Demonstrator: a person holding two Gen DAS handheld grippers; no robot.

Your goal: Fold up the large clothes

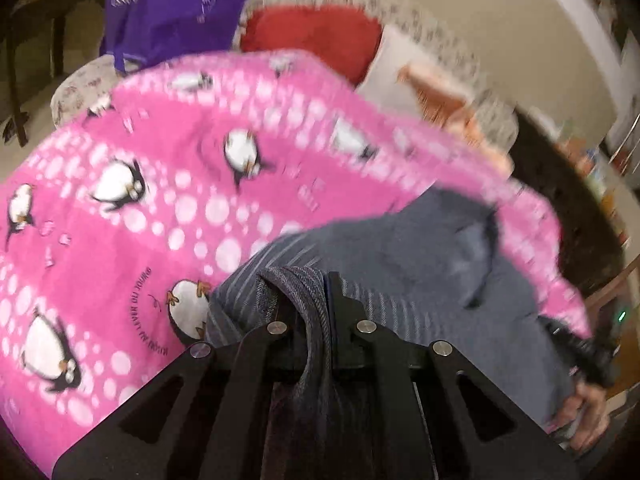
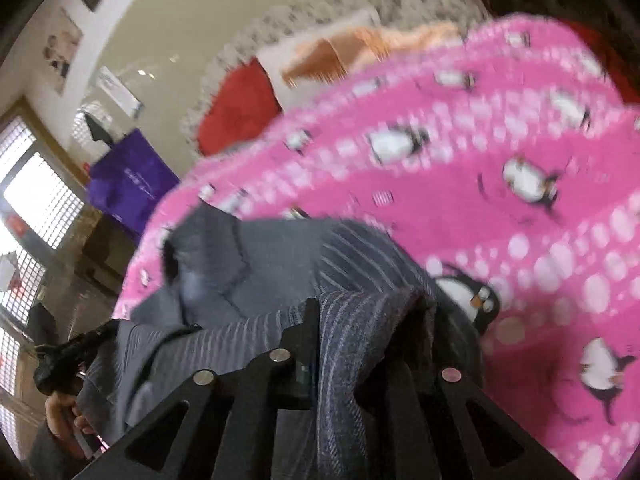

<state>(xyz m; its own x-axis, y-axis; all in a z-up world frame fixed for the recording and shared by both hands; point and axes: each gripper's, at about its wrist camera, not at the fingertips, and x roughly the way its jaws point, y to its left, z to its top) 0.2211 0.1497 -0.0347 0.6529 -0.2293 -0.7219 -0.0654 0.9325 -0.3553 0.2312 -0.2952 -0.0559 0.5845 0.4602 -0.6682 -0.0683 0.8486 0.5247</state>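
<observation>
A grey-blue striped garment (image 1: 420, 264) hangs between my two grippers above a pink penguin-print blanket (image 1: 132, 208). My left gripper (image 1: 308, 300) is shut on a bunched edge of the garment. In the right wrist view my right gripper (image 2: 360, 320) is shut on another fold of the same garment (image 2: 256, 264), with the pink blanket (image 2: 500, 200) behind it. The other gripper and the hand holding it show at the right edge of the left wrist view (image 1: 588, 356) and at the left edge of the right wrist view (image 2: 68, 364). Both views are motion-blurred.
Behind the blanket lie a red cushion (image 1: 312, 36), a peach cloth (image 1: 436, 92) and a patterned cover (image 1: 420, 16). A purple bag (image 1: 172, 4) stands at the back. A dark wooden table (image 1: 36, 40) is at the far left. Windows (image 2: 36, 200) are on the left.
</observation>
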